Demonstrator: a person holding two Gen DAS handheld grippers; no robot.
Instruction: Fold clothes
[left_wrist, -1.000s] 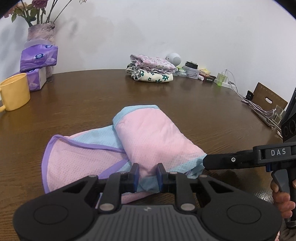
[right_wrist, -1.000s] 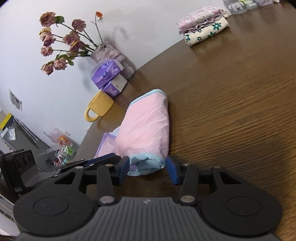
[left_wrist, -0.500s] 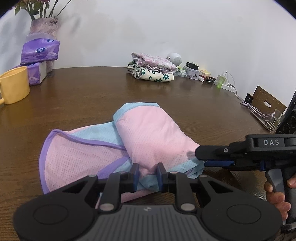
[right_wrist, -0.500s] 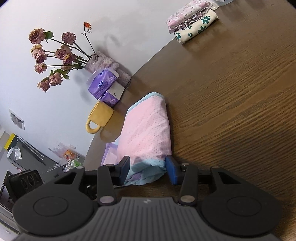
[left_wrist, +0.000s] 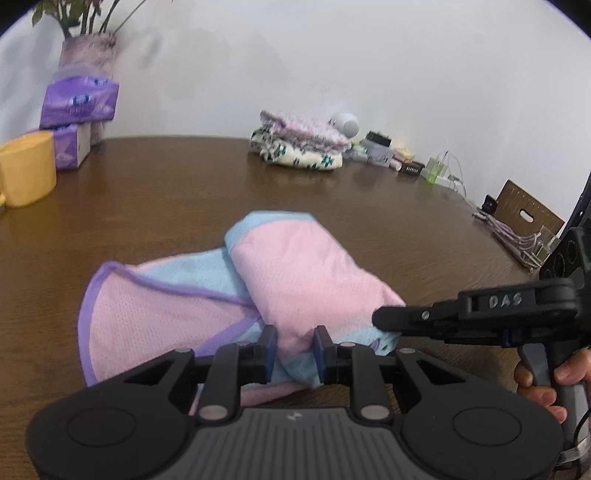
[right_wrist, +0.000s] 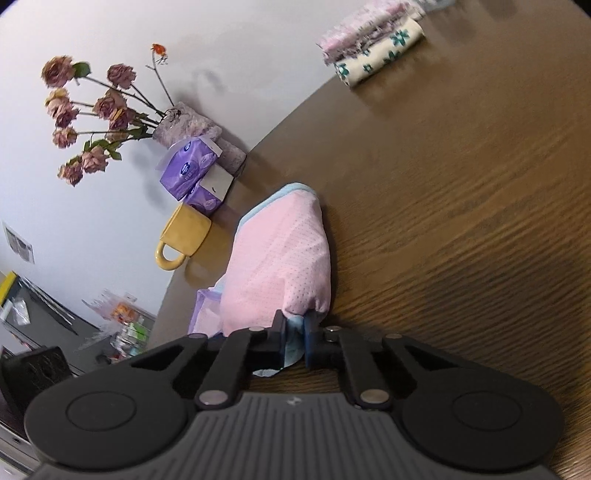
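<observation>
My left tongs and right tongs pinch the near end of the pink garment; its long side runs away from me. The right tool reads "DAS".

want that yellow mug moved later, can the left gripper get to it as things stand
Probably not yet: the left gripper is shut on the pink garment. The table toward the yellow mug looks bare.

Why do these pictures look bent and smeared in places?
Left wrist view: the fisheye lens bows the table edge, and the folded pile is motion-smeared. Right wrist view: the scene is tilted, the wood grain streaks, yet the pink garment stays fairly sharp.
</observation>
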